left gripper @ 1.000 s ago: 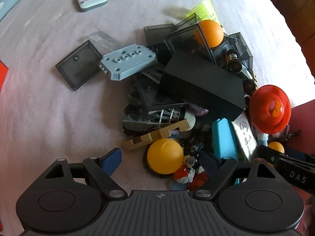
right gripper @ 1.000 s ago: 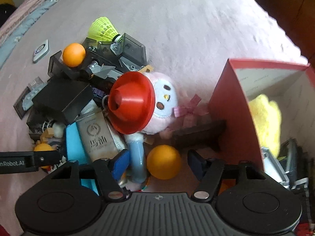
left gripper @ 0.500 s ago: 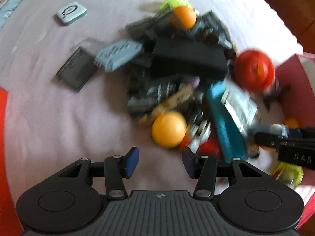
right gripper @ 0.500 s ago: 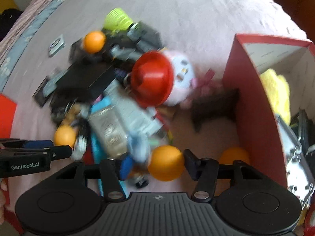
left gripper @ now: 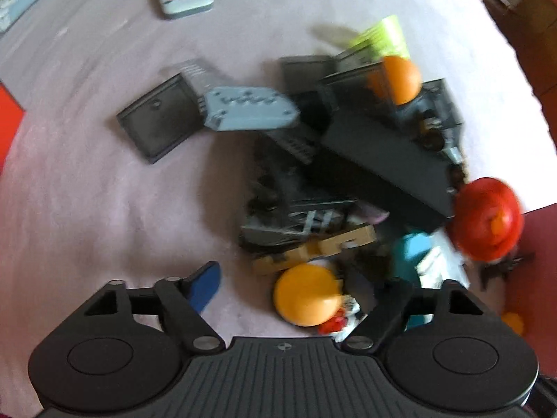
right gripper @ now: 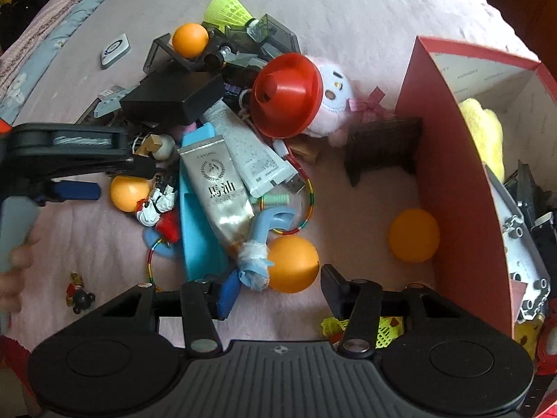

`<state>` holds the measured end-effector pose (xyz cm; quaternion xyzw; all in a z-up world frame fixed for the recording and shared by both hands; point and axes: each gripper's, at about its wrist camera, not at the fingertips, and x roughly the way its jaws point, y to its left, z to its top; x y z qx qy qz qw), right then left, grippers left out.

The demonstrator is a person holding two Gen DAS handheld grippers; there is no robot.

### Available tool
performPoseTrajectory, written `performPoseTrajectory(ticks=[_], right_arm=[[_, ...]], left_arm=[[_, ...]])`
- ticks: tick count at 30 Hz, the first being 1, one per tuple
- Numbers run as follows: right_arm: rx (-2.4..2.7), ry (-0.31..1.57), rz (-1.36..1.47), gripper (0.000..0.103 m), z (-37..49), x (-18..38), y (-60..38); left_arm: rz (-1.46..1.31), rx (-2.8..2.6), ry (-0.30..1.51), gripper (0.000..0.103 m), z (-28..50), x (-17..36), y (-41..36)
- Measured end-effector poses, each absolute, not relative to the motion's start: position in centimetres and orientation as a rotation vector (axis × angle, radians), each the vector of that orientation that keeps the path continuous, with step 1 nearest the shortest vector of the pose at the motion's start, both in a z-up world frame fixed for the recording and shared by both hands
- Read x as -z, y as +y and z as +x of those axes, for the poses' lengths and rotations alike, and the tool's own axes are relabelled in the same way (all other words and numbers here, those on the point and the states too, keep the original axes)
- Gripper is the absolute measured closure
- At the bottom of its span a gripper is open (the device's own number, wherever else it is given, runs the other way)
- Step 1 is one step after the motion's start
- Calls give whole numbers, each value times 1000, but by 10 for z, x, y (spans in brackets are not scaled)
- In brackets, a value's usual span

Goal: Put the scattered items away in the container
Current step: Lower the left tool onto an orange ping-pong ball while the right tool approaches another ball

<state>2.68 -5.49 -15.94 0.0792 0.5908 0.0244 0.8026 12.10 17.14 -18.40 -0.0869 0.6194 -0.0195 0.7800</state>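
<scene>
Left wrist view is motion-blurred; small parts in the pile cannot be told apart there. The dark heap under the matte black rectangular box [right gripper: 172, 99] is tangled and uncountable. The red cardboard container [right gripper: 449, 160] is cut off by the right frame edge; its contents are only partly seen: a yellow plush [right gripper: 482, 136] and grey and black parts, number not clear.

Counts, right wrist view: orange ping-pong balls, four. One atop the smoked clear boxes [right gripper: 190, 40] at the far end of the pile, one at the pile's left edge [right gripper: 127, 193], one just ahead of the right gripper [right gripper: 275, 289], touching a pale blue plastic hook-shaped piece [right gripper: 264, 235], and one against the container's outer wall [right gripper: 414, 235]. Squeeze tubes, two: silver [right gripper: 217, 188] and white [right gripper: 249, 155]. One red plastic funnel-shaped cap [right gripper: 287, 94] lies over one pink plush toy [right gripper: 330, 94]. Neon-yellow shuttlecocks: one [right gripper: 228, 10] at the far end, and a second [right gripper: 358, 329] half hidden behind the right gripper's finger.

All of it lies on the pink bedcover [right gripper: 348, 14], with the pile to the left of the container.

Right gripper: jaws wide apart, holding nothing. Left gripper [left gripper: 303, 296]: jaws wide apart, empty, with an orange ball [left gripper: 308, 296] between its fingers but apart from both. A person's hand [right gripper: 15, 271] grips its handle, cut off at the left edge.
</scene>
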Motion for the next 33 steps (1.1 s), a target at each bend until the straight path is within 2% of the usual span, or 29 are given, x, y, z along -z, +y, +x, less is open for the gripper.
performPoseTrajectory(ticks=[3,7,11,16,22,25,28,33], right_arm=[[-51,1260,168,48,22,156,-55],[-59,1257,166,48,17,155,-54],[-68,1254,155,48,12,155,-50],[-65,1241,126,46,7,151,-50],[-46,1228,85,43,8,152,-54],[-38,1243,62,43,8,157,-56],[-39,1246,40,43,5,159,-55],[-52,1244,-17,40,5,161,-50]], left_arm=[[-154,59,1336,24,104,179,180],[-5,29,1385,25,68,181,196],[-21,3,1399,24,43,178,215],[-36,0,1311,15,55,165,215],[19,-20,1234,14,92,172,206],[93,44,1229,15,104,180,199],[176,112,1231,26,106,187,190],[206,172,1217,28,106,191,183]])
